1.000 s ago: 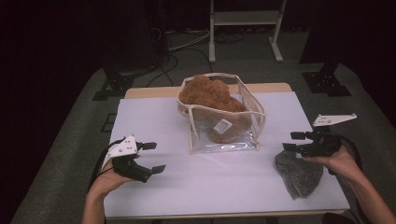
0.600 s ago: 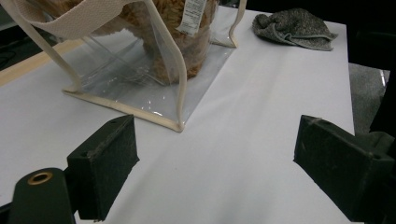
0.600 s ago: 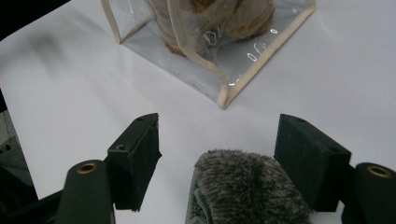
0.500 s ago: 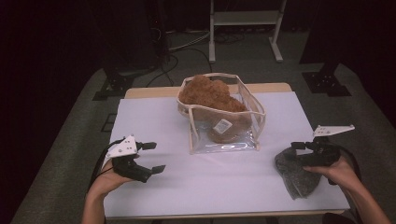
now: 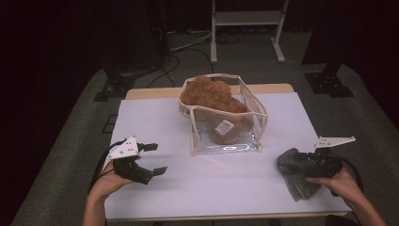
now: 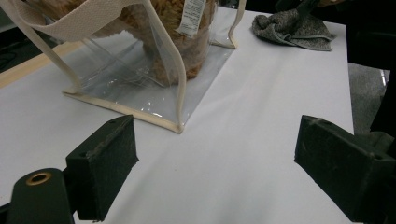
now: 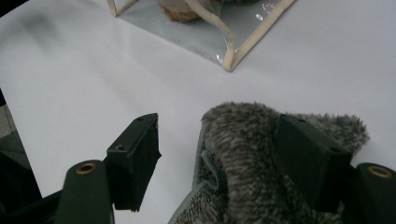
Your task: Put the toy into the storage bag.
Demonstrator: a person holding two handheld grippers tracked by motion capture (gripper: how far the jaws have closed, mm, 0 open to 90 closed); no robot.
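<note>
In the high view, the right gripper [image 5: 301,162] sits at about four o'clock on the white table [image 5: 226,188], lower than a second ago, when it hung above the grey fuzzy cloth [image 5: 299,181]; now its jaws reach onto the cloth's upper edge. The left gripper [image 5: 153,159] rests at eight o'clock, unmoved, its jaws spread wide with nothing between them. The clear tote bag [image 5: 226,127] holding a brown plush toy [image 5: 209,96] stands at the centre, unchanged.

In the left gripper view, both jaws stand far apart over bare table, the bag [image 6: 140,70] at eleven o'clock and the cloth [image 6: 292,28] at one o'clock.

In the right gripper view, the jaws are wide: one lies on the cloth [image 7: 247,158], the other stands clear over the table beside it, not pinching. A bag corner [image 7: 231,58] lies at twelve o'clock.
</note>
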